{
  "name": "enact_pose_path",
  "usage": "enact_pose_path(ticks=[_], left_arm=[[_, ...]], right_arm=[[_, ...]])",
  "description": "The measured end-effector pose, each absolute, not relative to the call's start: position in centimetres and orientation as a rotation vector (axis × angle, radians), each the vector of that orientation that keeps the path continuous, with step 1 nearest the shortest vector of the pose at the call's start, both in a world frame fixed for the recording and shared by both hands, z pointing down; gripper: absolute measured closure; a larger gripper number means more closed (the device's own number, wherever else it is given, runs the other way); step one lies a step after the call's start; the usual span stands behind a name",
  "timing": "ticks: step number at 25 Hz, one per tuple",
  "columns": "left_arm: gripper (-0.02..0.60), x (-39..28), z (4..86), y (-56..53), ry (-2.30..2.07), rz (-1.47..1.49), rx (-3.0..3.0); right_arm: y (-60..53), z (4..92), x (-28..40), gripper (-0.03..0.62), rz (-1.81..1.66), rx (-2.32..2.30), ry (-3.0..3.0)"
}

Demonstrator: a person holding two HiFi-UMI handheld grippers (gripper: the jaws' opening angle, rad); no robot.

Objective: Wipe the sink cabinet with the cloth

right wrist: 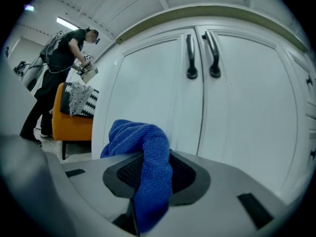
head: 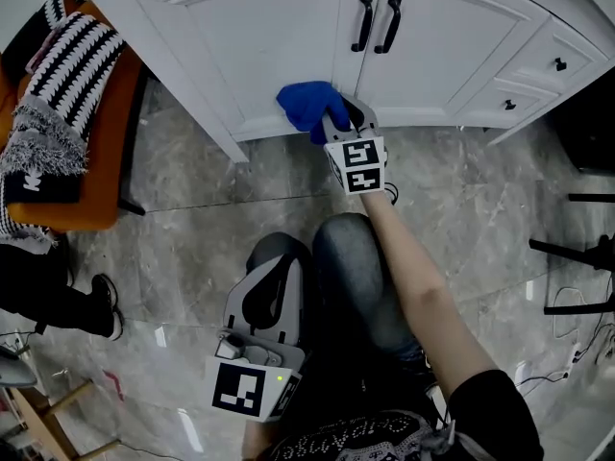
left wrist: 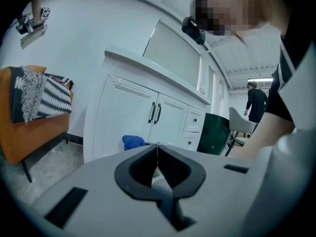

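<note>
Head view, cabinet: the white panelled cabinet [head: 279, 46] fills the upper frame, with two black bar handles [head: 377, 22] at upper centre and knobbed drawers [head: 538, 75] at upper right.
Head view, cloth: the blue bunched cloth [head: 306, 104] is seen at upper centre, over the lower part of the left door. Contact with the door cannot be told.
Head view, right gripper: the right gripper [head: 332, 123] is held out at centre, with the cloth at its tips.
Head view, left gripper: the left gripper [head: 272, 277] is kept at lower centre beside a jeans-clad knee [head: 351, 267], well apart from the cabinet.
Head view, surroundings: an orange chair [head: 106, 152] draped with a striped fringed blanket [head: 67, 84] is at upper left. The grey marbled floor [head: 192, 229] lies below.
Left gripper view, jaws: they are closed together, with nothing between them.
Left gripper view, extras: a countertop edge, a dark green bin [left wrist: 213, 132] right of the cabinet and a person in black [left wrist: 256, 102] at far right are shown.
Right gripper view, jaws: they are clamped on the cloth, whose ribbed weave is made out here between black textured pads.
Right gripper view, extras: another person in black [right wrist: 59, 68] is seen at upper left, behind the chair.
</note>
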State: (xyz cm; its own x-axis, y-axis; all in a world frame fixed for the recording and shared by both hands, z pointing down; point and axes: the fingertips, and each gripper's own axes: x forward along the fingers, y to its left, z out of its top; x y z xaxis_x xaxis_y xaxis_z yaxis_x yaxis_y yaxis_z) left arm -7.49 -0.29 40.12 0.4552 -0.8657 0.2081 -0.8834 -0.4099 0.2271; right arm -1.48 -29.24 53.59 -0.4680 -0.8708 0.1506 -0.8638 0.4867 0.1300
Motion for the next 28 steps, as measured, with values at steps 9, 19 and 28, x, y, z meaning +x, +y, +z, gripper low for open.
enact_pose_path(ticks=[9,19,28], left_arm=[[0.577,-7.6,40.0,-0.4,-1.502,0.06,2.395],[0.577,-8.2,40.9,0.1,-1.525,0.051,2.368],[0.577,-9.8,41.0,1.5,-1.61,0.074,2.323]], right_arm=[[-29.0,53.2,-0.3,0.462,-0.073,1.524,-2.515],[-26.1,52.4,-6.7,0.464,-0.138,1.361,-2.567],[-24.2,57.7,-20.7,0.464,-0.063,0.837,-2.592]])
